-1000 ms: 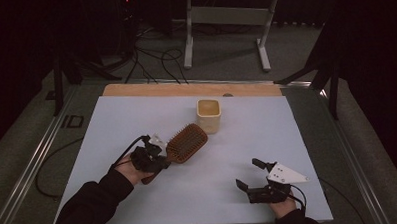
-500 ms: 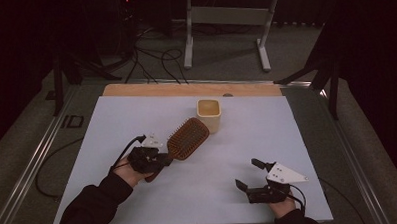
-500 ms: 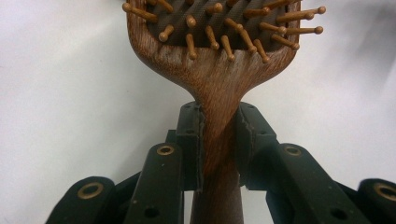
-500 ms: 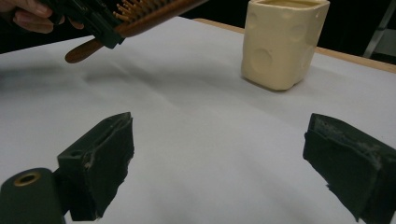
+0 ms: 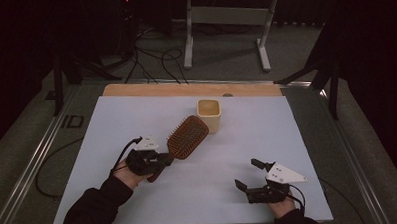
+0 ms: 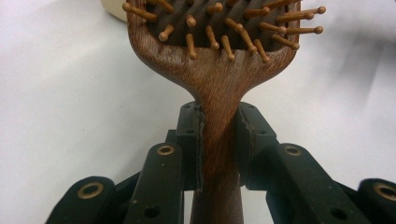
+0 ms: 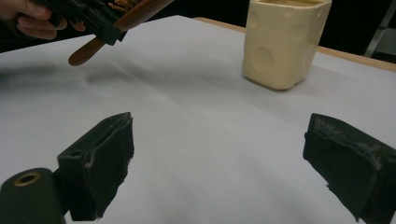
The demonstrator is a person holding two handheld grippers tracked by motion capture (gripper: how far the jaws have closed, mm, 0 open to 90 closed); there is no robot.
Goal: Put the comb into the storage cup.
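Left tongs [image 5: 160,161] clamped on the handle of the wooden hairbrush [image 5: 187,137], both pads pressed against the neck just below the paddle; brush held clear of the white desk [image 5: 267,139], bristles facing up, its head pointing toward the cream cup [image 5: 209,114] and close beside it; cup stands upright near the desk's far edge; right tongs [image 5: 248,175] rest near the desk's near edge, jaws spread wide with nothing between them, well apart from brush and cup
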